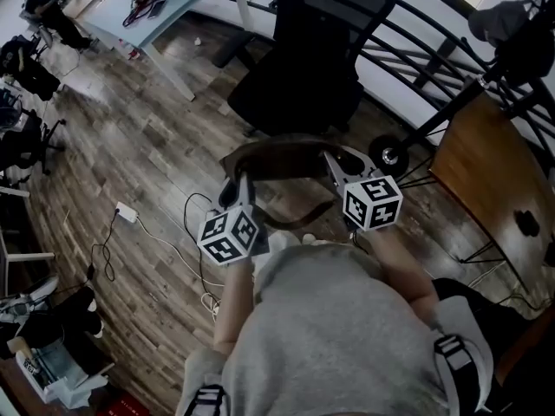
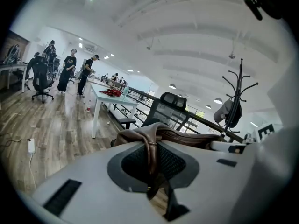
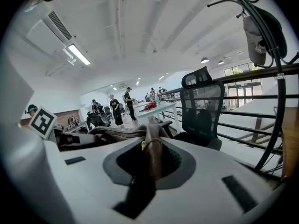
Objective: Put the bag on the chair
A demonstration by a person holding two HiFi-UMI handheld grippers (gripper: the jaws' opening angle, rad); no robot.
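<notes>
A brown leather bag hangs stretched between my two grippers, above the wooden floor. The left gripper is shut on the bag's left end, where a brown strap runs between its jaws. At the other end, the right gripper is shut on a strap with a small yellow tag. The black mesh office chair stands just beyond the bag with its seat empty. It also shows behind the bag as the chair in the left gripper view and the chair in the right gripper view.
A white table with a red item stands far left. A metal railing runs behind the chair. At right are a coat rack and a wooden tabletop. A power strip with cables lies on the floor. People stand far off.
</notes>
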